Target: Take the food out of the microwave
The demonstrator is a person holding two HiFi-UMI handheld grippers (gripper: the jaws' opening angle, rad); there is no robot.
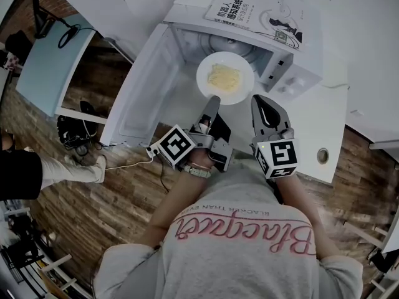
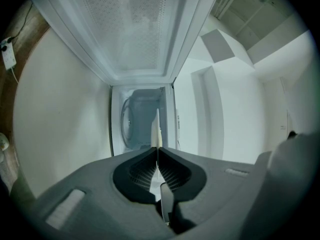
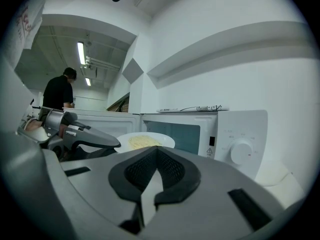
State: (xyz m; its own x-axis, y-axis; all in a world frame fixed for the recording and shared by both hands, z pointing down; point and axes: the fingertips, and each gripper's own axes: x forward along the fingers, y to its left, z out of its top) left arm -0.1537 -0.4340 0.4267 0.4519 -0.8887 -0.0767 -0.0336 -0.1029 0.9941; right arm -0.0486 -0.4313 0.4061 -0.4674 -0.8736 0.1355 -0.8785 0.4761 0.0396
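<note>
A white plate (image 1: 244, 73) carrying yellow noodles (image 1: 223, 76) hangs level in front of the open white microwave (image 1: 293, 61). My left gripper (image 1: 214, 99) is shut on the plate's near rim. In the left gripper view that rim (image 2: 156, 131) shows edge-on as a thin strip between the closed jaws, with the oven cavity (image 2: 142, 121) behind. My right gripper (image 1: 259, 99) sits just right of the plate, shut and holding nothing. The right gripper view shows the plate (image 3: 165, 141), the noodles (image 3: 141, 141) and the left gripper (image 3: 116, 145) ahead to the left.
The microwave door (image 1: 140, 86) stands swung open to the left. A book (image 1: 249, 11) lies on top of the oven, which stands on a white counter (image 1: 333, 123). A power strip (image 1: 153, 149) lies on the wood floor. A person (image 3: 57, 91) stands far off.
</note>
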